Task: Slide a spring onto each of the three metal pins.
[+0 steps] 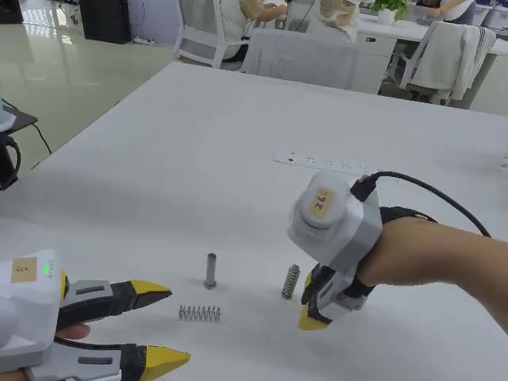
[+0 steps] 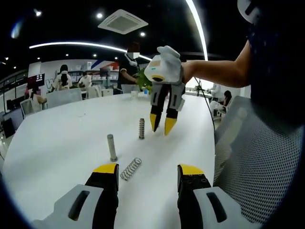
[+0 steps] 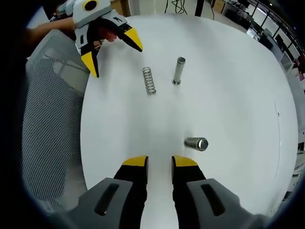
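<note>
White tabletop [image 1: 198, 159] across most of the head view, plain and matte. Glossy pale floor [image 1: 71, 71] at upper left, grey chairs [image 1: 294, 51] along the top edge. In the left gripper view, an open office under strip lights, with a ceiling vent [image 2: 126, 21] at top and seated people [image 2: 62, 78] at left.

White power strip [image 1: 325, 163] lying flat right of centre in the head view, above the right gripper [image 1: 311, 316]. Black cable [image 1: 429, 190] running from that gripper toward the right edge. Grey mesh chair back [image 2: 257, 157] at the right of the left gripper view.

Near lower centre of the head view:
- bare metal pin [image 1: 210, 270], upright
- loose spring [image 1: 199, 313], lying flat just below it
- second pin with a spring on it [image 1: 291, 282], upright to the right, just beside the right gripper's yellow tips

Right gripper pointing down, tongs narrowly parted, grasping nothing. At lower left, left gripper [image 1: 176, 325] with tongs spread wide, released, near the loose spring without touching it.
</note>
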`<state>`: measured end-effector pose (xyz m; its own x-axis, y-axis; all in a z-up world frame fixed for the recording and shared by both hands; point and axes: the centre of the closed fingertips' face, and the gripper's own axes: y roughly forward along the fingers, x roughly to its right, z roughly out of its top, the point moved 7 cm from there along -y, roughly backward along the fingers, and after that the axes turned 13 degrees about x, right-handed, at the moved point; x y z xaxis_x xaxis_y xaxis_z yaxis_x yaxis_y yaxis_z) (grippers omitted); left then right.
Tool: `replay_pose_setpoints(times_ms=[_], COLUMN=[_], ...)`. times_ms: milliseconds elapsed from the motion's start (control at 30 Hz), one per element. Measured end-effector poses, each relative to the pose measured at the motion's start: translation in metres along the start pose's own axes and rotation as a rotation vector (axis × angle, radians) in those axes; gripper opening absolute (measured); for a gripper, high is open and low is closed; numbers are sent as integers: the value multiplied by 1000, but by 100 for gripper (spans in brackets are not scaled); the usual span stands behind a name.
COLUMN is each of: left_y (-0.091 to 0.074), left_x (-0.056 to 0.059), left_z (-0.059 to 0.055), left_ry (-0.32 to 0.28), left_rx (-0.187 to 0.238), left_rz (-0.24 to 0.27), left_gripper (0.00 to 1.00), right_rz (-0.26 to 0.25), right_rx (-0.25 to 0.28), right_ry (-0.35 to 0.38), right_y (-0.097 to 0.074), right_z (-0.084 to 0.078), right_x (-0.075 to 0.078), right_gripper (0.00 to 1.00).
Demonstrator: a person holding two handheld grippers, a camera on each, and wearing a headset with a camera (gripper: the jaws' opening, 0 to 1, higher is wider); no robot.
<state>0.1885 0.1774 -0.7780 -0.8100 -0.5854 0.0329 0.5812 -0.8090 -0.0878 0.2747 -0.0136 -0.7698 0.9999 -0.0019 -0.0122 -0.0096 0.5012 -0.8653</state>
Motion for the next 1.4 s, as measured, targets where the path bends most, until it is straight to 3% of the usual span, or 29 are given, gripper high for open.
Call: replay_pose_setpoints(times_ms=[467, 1033, 1400], left_y=[-2, -6, -7], left_x=[0, 0, -2], left_z=[1, 0, -1], left_ry=[7, 5, 5], left_rx=[-4, -6, -9], left_rz=[1, 10, 14], left_gripper=[43, 43, 42], right_rz=[49, 50, 54], right_rx=[63, 123, 135], right_ry=[-48, -102, -113], right_y=[11, 39, 59], right_z=[33, 65, 71], right_x=[-17, -10, -6], right_gripper=[16, 17, 15])
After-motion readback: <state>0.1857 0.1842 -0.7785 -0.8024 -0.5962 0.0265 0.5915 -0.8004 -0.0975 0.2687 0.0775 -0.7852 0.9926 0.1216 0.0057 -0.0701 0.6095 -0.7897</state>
